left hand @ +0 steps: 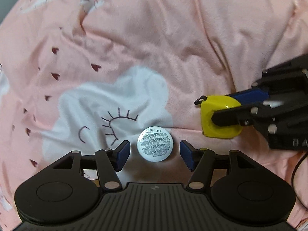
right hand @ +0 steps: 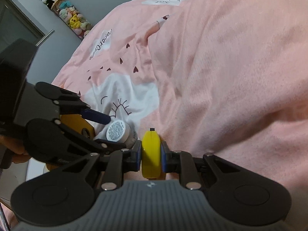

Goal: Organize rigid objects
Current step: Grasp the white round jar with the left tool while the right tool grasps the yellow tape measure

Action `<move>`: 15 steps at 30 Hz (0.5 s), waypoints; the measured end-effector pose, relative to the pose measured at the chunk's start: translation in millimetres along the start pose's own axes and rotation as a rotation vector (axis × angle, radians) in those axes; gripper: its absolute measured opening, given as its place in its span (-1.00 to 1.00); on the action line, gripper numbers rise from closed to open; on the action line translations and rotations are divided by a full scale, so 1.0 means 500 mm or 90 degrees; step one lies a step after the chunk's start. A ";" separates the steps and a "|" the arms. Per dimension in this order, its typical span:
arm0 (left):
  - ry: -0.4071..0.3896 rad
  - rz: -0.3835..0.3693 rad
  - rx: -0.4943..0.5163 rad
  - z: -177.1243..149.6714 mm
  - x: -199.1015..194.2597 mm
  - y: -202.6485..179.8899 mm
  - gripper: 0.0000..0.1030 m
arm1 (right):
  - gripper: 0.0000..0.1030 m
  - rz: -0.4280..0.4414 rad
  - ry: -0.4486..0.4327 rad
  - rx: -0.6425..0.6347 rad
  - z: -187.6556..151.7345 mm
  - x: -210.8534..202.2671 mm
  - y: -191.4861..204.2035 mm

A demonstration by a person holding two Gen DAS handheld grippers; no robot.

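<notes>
The left gripper is hanging open around a white jar, pads clear. At three o'clock, the right gripper is clamping a yellow tape measure on the pink quilt.

Bedroom at home, pink printed duvet, hanging plush toys

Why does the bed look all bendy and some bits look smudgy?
Left wrist view: the fisheye lens curves the pink blanket; its far prints smear, while the round jar looks sharp with a bright sheen. Right wrist view: edges bow, the plush toys are soft, and the yellow tape measure is crisp.
</notes>
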State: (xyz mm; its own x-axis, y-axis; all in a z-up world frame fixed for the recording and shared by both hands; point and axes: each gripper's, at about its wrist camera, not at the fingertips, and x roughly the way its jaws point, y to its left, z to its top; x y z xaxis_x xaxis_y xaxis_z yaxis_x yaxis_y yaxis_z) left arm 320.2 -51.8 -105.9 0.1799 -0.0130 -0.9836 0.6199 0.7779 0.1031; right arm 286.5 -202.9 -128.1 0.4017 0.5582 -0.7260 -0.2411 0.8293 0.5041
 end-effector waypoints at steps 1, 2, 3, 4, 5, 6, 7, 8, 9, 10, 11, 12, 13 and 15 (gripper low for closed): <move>0.005 -0.004 -0.010 0.003 0.005 0.003 0.31 | -0.64 0.000 0.000 0.000 -0.001 0.002 0.000; 0.006 -0.006 -0.018 0.005 0.009 0.006 0.20 | -0.64 0.000 0.001 0.000 -0.001 0.004 -0.001; 0.009 -0.009 -0.027 0.007 0.013 0.009 0.06 | -0.64 0.001 0.001 0.001 -0.001 0.005 -0.001; 0.013 -0.013 -0.036 0.008 0.018 0.012 0.00 | -0.64 0.001 0.001 0.003 -0.001 0.005 -0.002; 0.013 -0.016 -0.043 0.009 0.021 0.014 -0.08 | -0.64 0.001 0.001 0.003 0.000 0.006 -0.002; 0.012 -0.022 -0.051 0.006 0.023 0.019 -0.10 | -0.64 0.001 0.001 0.004 0.000 0.008 -0.002; 0.011 -0.024 -0.056 0.005 0.023 0.021 -0.10 | -0.64 0.001 0.001 0.004 0.000 0.008 -0.002; 0.008 -0.024 -0.059 0.003 0.023 0.022 -0.10 | -0.64 0.001 0.001 0.004 0.000 0.008 -0.003; 0.004 -0.026 -0.063 0.001 0.021 0.024 -0.10 | -0.64 0.001 0.002 0.003 -0.001 0.008 -0.003; 0.000 -0.027 -0.068 -0.002 0.019 0.028 -0.10 | -0.64 0.001 0.002 0.003 -0.001 0.008 -0.002; -0.005 -0.028 -0.075 -0.007 0.014 0.030 -0.10 | -0.64 0.001 0.001 0.002 -0.001 0.007 -0.002; -0.012 -0.028 -0.081 -0.011 0.010 0.032 -0.10 | -0.64 0.000 0.000 0.004 -0.002 0.007 -0.002; -0.024 -0.030 -0.087 -0.016 0.002 0.033 -0.10 | -0.64 0.000 -0.002 0.005 -0.002 0.006 -0.001; -0.046 -0.035 -0.100 -0.030 -0.020 0.037 -0.10 | -0.64 -0.001 -0.005 0.005 -0.005 0.002 0.001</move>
State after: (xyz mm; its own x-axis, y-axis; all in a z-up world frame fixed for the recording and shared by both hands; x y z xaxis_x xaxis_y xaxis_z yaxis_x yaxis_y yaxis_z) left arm 318.4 -28.0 -96.2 0.2070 -0.0980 -0.9734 0.5037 0.8637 0.0201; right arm 284.5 -201.8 -129.4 0.4089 0.5567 -0.7231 -0.2330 0.8298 0.5071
